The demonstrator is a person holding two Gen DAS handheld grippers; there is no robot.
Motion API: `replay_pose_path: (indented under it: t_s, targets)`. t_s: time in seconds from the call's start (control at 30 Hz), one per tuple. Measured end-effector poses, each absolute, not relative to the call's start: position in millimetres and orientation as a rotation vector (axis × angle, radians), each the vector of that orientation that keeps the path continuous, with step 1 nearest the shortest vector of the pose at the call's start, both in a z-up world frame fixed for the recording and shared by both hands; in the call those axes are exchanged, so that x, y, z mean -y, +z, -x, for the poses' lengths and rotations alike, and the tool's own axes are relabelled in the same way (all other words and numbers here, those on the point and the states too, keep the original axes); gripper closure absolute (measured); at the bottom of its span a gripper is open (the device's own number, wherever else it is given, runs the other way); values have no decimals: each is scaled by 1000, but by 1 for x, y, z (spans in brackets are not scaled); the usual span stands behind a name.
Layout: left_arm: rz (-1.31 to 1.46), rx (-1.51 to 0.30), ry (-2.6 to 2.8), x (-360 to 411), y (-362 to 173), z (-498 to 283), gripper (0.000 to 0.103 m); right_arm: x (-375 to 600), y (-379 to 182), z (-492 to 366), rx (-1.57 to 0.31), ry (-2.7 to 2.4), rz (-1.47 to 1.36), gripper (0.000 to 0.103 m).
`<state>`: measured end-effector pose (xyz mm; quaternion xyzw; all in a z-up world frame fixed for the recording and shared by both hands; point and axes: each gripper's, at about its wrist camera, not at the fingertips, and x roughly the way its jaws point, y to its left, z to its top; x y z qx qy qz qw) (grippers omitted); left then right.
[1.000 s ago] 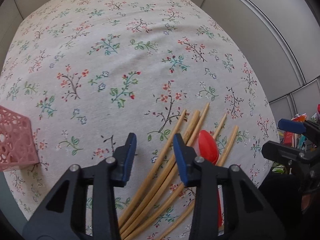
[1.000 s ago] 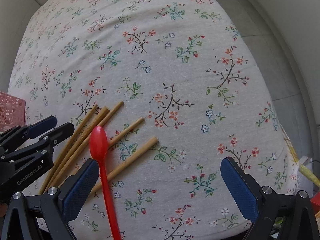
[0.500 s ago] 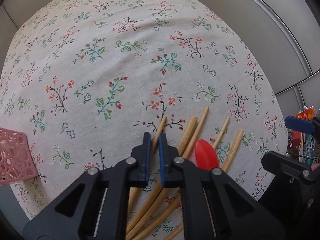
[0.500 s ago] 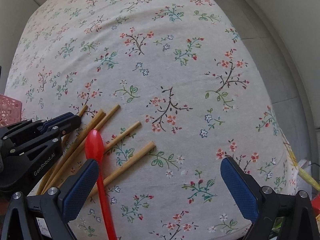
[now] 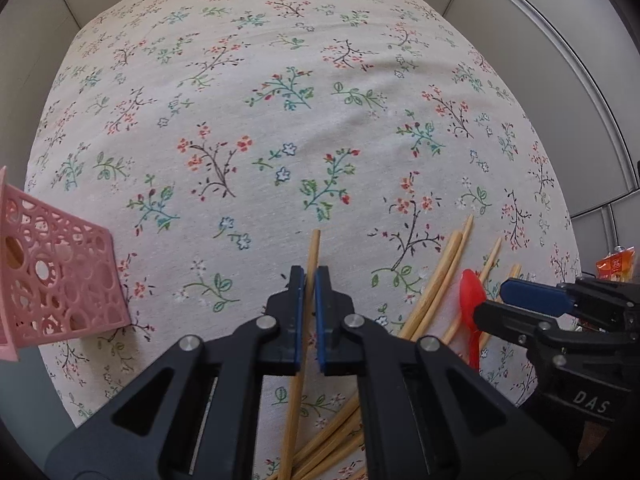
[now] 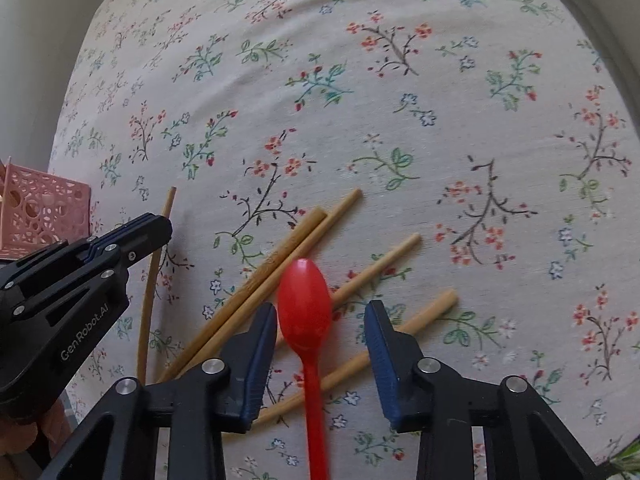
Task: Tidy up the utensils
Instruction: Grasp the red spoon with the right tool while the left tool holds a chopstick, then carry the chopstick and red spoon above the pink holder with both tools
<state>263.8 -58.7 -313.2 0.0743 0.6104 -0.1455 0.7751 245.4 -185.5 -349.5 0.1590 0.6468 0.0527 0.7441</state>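
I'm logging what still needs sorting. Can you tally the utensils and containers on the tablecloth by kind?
Wooden chopsticks: 6, with one clamped in the left gripper and five loose on the cloth
Red plastic spoon: 1, between the closing fingers of the right gripper
Pink lattice basket: 1
Total: 8

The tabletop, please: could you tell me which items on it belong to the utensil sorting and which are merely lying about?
Part of the job:
- chopstick in the left claw
- loose chopsticks
- red spoon between the closing right claw tips
- pink basket

Just lying about:
- floral tablecloth
- orange packet
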Motion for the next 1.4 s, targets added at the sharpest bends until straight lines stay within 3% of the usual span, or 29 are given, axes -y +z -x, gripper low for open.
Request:
replay_pose_path:
  t_s: [0.2, 0.63, 1.4]
  targets:
    - [-149, -1333, -307, 42, -313, -258, 97, 172, -363, -255, -1436, 98, -302, 73]
    - [-166, -1337, -279, 46, -324, -272, 97, 179, -350, -253, -1376, 105, -270, 74]
    - [-77, -791, -312, 15, -160, -207, 97, 181, -218, -220, -902, 177, -327, 74]
